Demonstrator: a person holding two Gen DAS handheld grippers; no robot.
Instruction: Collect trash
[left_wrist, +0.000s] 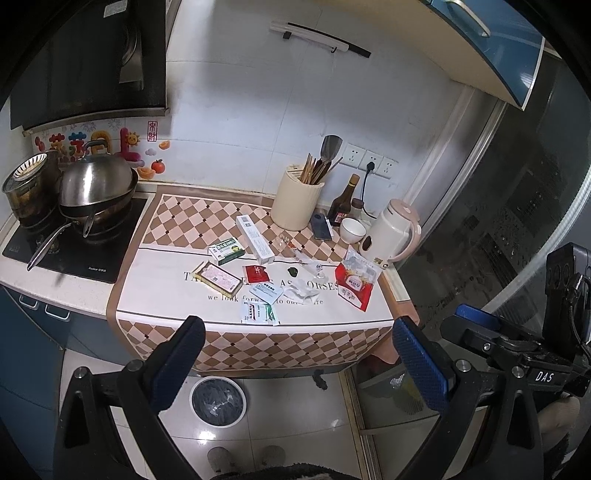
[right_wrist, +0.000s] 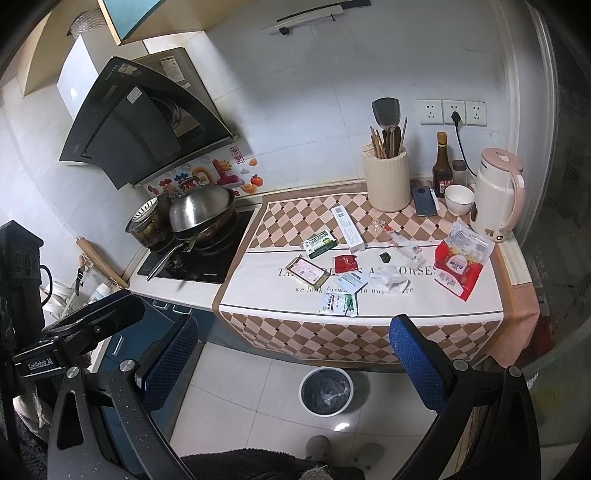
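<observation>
Both my left gripper (left_wrist: 295, 354) and my right gripper (right_wrist: 293, 354) hang spread wide and empty above the floor, short of the counter; on the checkered cloth (right_wrist: 310, 218) I count three boxes, three flat sachets, one crumpled tissue (right_wrist: 389, 278), one large red-and-white bag (right_wrist: 458, 264), one small dark green scrap and some clear wrapping; one white bin (right_wrist: 325, 391) with a dark liner stands on the tiled floor just below the cloth's front edge. The room is a white-tiled kitchen with one utensil holder (right_wrist: 386, 181), one kettle (right_wrist: 496, 195) and one hob.
</observation>
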